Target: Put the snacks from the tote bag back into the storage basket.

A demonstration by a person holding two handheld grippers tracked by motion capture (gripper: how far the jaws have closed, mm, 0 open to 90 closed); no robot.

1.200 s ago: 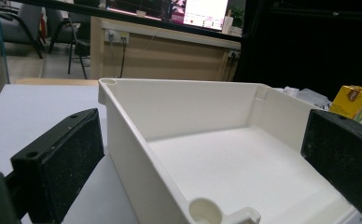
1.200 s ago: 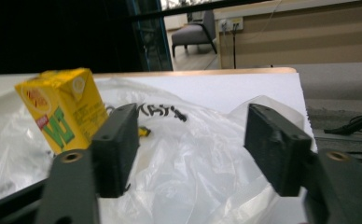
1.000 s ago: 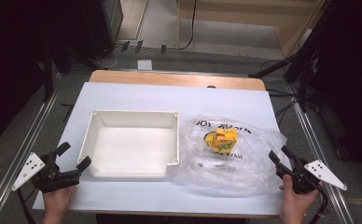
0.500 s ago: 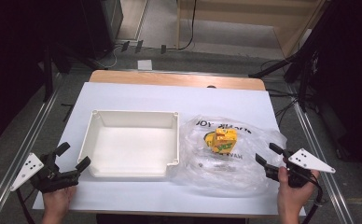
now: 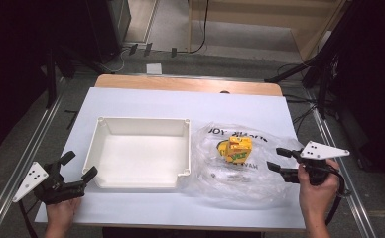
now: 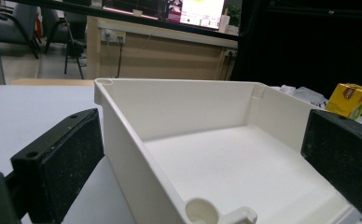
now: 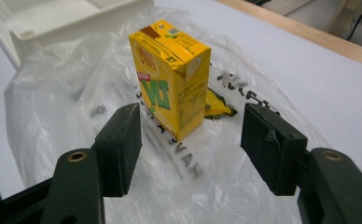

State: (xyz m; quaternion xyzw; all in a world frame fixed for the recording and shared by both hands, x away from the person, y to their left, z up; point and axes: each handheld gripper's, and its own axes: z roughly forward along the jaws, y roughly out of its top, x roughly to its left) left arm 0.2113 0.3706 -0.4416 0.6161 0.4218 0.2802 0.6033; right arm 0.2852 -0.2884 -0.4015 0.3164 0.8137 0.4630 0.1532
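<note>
A yellow juice carton (image 5: 237, 148) stands upright on a crumpled clear plastic bag (image 5: 220, 181) at the table's right. My right gripper (image 5: 275, 158) hovers just right of it, pointing at it. In the right gripper view the carton (image 7: 170, 70) stands just beyond the open jaws of the gripper (image 7: 193, 128). They have just been closing a little, and nothing is gripped between them. My left gripper (image 5: 79, 164) rests open at the near left corner of the white tray (image 5: 138, 120). In the left gripper view that corner (image 6: 123, 140) reaches in between the spread jaws of the gripper (image 6: 200, 135).
The tray's inside holds nothing. The bag (image 7: 53, 107) touches the tray's right wall (image 7: 67, 18). A wooden strip (image 5: 180, 83) borders the table's far edge, and metal rails (image 5: 41, 134) run along both sides.
My right gripper has lifted from the table's near right edge and moved in toward the carton. The left gripper, tray, bag and carton have stayed put.
</note>
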